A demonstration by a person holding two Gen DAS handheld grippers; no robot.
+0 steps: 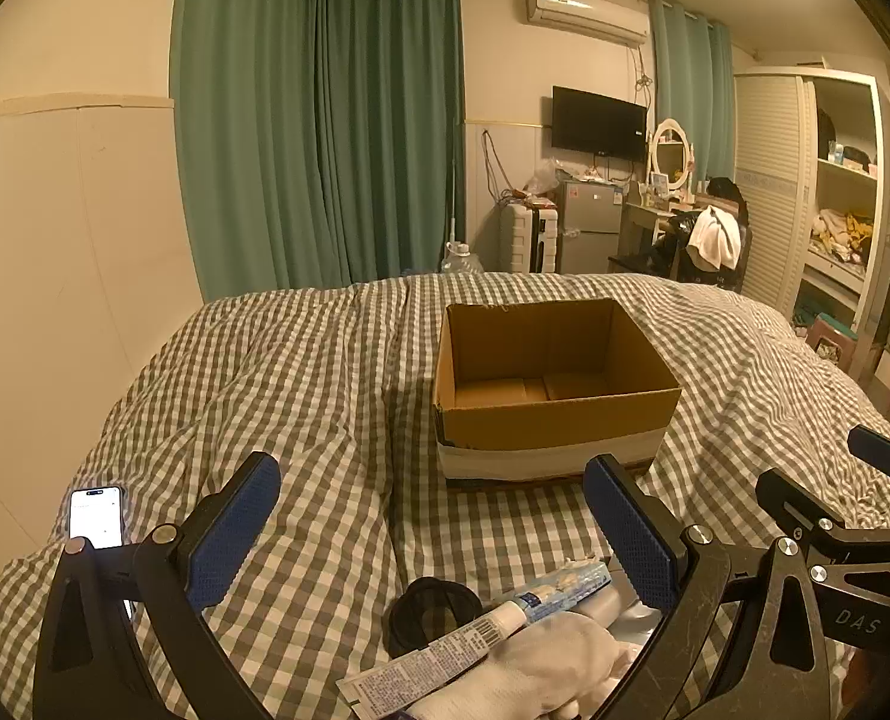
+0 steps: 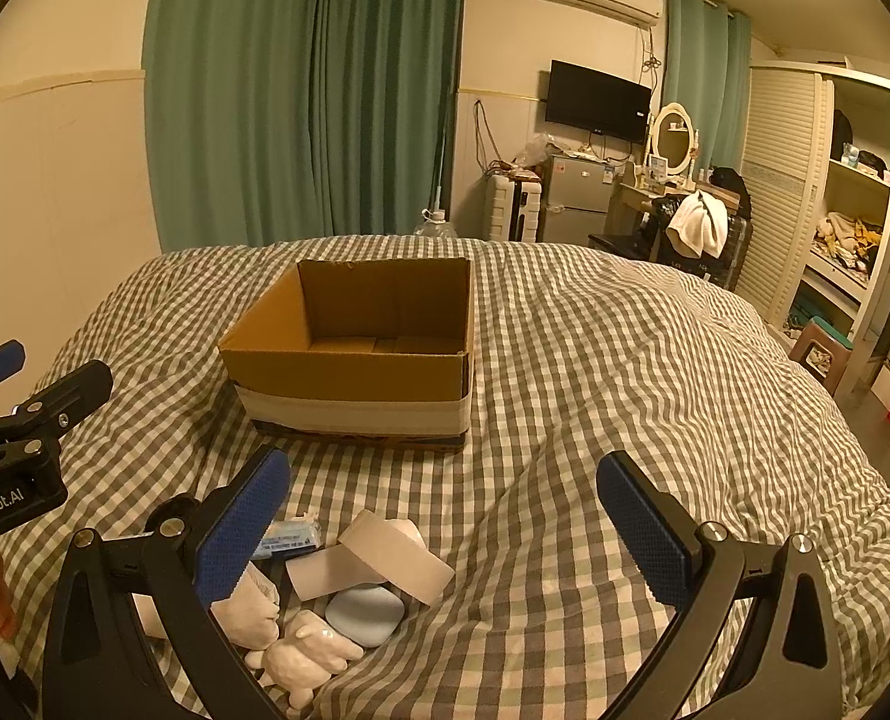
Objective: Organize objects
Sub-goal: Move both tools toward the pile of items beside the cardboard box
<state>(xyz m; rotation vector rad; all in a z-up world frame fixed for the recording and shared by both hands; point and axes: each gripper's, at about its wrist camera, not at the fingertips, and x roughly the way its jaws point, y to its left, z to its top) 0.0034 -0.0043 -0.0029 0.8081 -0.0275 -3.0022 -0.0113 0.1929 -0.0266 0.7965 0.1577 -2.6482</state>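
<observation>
An open, empty cardboard box (image 1: 556,387) stands on the checked bedspread (image 1: 325,396); it also shows in the right wrist view (image 2: 355,354). My left gripper (image 1: 433,531) is open above a pile: a black hair tie (image 1: 433,615), a toothpaste tube (image 1: 475,630) and a white cloth (image 1: 541,666). My right gripper (image 2: 445,528) is open, with a roll of tape (image 2: 379,564), a pale blue pad (image 2: 364,615), a white figurine (image 2: 304,657) and a blue packet (image 2: 289,537) near its left finger.
A lit phone (image 1: 97,516) lies on the bed at the left. Beyond the bed stand green curtains (image 1: 319,120), a small fridge (image 1: 589,225), a chair with a towel (image 1: 712,240) and an open wardrobe (image 1: 835,192). A stool (image 2: 817,351) stands right of the bed.
</observation>
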